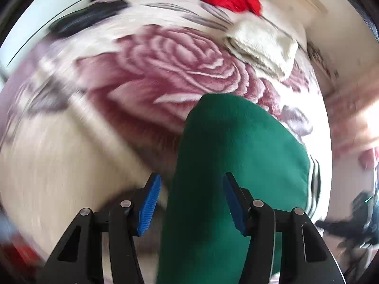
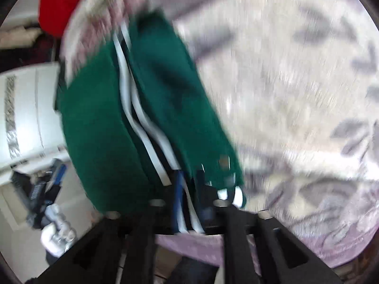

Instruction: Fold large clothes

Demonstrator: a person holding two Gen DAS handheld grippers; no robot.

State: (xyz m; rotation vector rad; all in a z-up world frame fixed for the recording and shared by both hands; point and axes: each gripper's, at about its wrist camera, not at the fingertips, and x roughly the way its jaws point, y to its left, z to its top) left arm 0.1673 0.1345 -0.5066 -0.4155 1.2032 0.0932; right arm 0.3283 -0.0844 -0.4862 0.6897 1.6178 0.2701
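Right gripper (image 2: pixel 189 198) pinched on soft green garment (image 2: pixel 99 127); left gripper (image 1: pixel 189 203) wide over plush floral blanket (image 1: pixel 165 71).

garment (image 1: pixel 236 161) on blanket (image 1: pixel 132 75), towel (image 1: pixel 263 47) behind

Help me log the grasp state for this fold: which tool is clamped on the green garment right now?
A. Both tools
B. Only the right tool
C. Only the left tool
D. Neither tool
B: the right tool is pinched shut on the striped edge of the green garment, while the left tool stands open, its blue pads spread apart with the cloth hanging loose between them.
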